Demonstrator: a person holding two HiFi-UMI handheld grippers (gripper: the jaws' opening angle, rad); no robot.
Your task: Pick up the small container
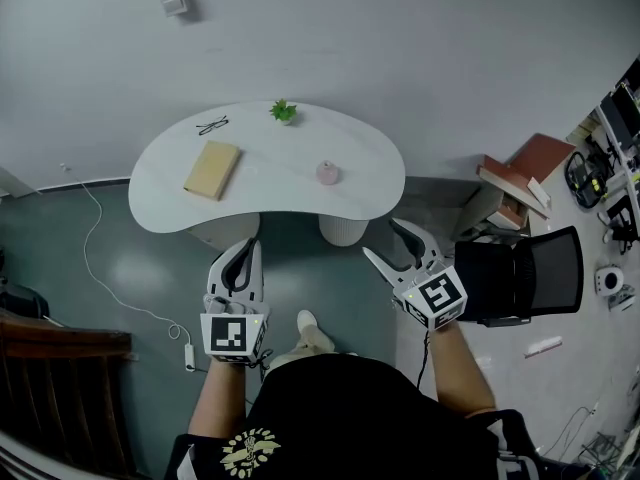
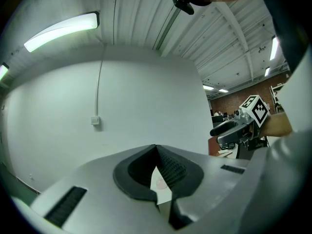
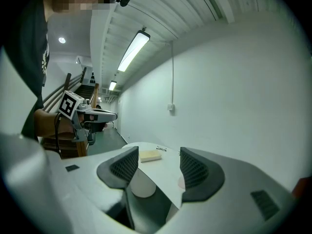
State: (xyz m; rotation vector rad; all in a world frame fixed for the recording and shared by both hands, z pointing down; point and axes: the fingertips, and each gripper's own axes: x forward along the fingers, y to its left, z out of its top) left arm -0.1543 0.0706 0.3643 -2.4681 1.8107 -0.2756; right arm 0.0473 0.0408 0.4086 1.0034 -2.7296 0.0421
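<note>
Small container (image 1: 328, 173) lies well beyond the fingers (image 1: 412, 236).

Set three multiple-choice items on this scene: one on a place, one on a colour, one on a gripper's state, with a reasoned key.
1. In the head view, the small container stands on the table: A right of the book B on the book C left of the book
2. Its colour: A pink B green C black
3. The right gripper's jaws: A apart, empty B shut on the book C shut on the container
Key: A, it stands apart, right of the book; A, its body is pink; A, table shows through the gap.
</note>
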